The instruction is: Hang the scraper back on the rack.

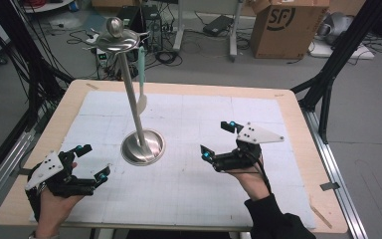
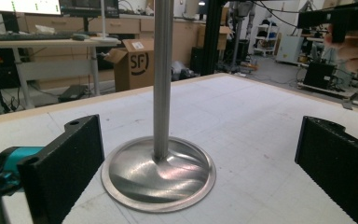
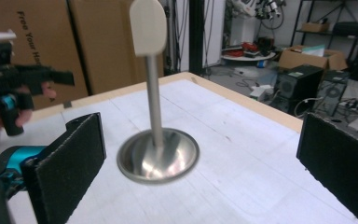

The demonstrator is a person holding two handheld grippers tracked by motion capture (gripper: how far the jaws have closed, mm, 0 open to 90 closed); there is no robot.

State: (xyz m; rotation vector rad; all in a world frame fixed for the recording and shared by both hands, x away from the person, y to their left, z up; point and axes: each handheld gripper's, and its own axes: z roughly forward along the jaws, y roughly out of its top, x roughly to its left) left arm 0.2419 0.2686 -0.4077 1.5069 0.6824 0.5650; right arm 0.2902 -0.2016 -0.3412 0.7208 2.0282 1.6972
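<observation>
A tall metal stand (image 1: 138,119) is on the desk (image 1: 288,107), a little left of the middle of the white gridded mat (image 1: 204,149). It has a round shiny base (image 1: 143,147) that lies flat on the mat, a thin upright pole, and at the top a round metal dish with a ball knob (image 1: 115,26). From the edge of this top dish a spatula (image 1: 142,79) hangs down beside the pole; its handle is pale green and its blade is cream white. In the right claw view the blade (image 3: 148,27) is seen in front of the top part of the pole.

The left claw (image 1: 93,162) is near the front left corner of the desk, held in the person's left hand (image 1: 54,206). Its two jaws are spread wide and nothing is between them. It is apart from the base and points toward it. In the left claw view the base (image 2: 158,173) lies between the two black jaw pads but farther ahead, and the pads do not touch it.

The right claw (image 1: 218,139) is at the right of the stand, held in the person's right hand (image 1: 251,179) with a dark sleeve. Its jaws are also wide apart and hold nothing. It is above the mat and well clear of the base. In the right claw view the base (image 3: 158,156) is ahead between the open jaws.

Behind the desk, on the floor, there are a cardboard box (image 1: 286,30) and many cables.
</observation>
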